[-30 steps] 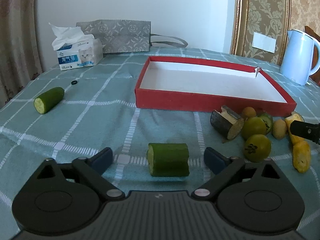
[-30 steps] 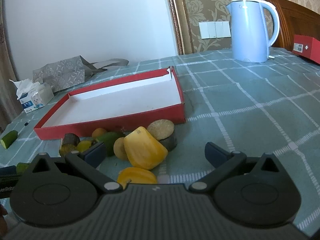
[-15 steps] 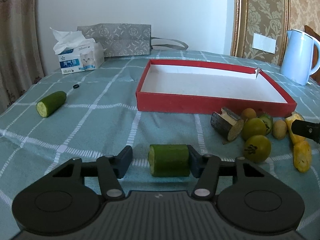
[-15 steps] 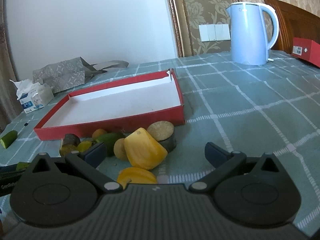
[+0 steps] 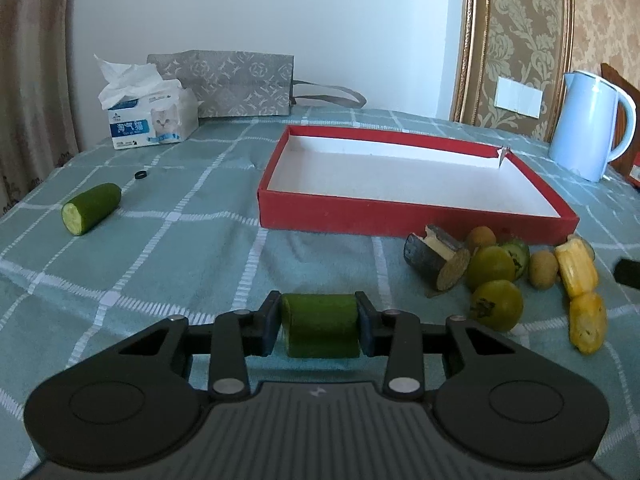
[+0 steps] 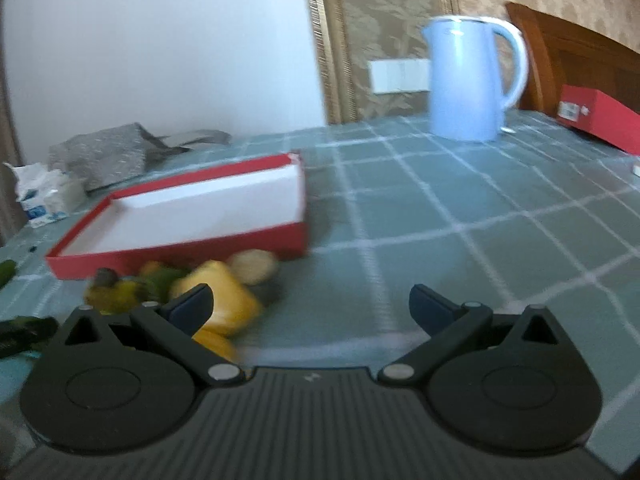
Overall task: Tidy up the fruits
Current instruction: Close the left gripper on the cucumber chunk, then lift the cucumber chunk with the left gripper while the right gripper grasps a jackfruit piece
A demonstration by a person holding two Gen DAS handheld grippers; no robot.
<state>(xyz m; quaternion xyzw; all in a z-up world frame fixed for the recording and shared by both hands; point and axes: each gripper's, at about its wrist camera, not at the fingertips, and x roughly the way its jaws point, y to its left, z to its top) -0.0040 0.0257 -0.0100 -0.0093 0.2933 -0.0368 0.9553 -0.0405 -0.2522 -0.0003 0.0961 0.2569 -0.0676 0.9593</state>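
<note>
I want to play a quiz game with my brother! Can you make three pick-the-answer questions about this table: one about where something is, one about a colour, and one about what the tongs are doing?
1. Where is the white tissue pack with a cat picture?
A. inside the red box
B. at the far left of the table, beside the grey patterned bag
C. beside the kettle

2. What colour is the plastic kettle?
A. light blue
B. black
C. orange

3. What are the left tongs doing?
A. open over the kettle
B. shut on nothing
C. shut on a short green cucumber piece

Answers:
1 B: the tissue pack sits by the bag, outside the shallow red cardboard box.
2 A: the kettle is pale blue.
3 C: the left tongs press both ends of the cucumber piece; the right tongs are open.
</note>
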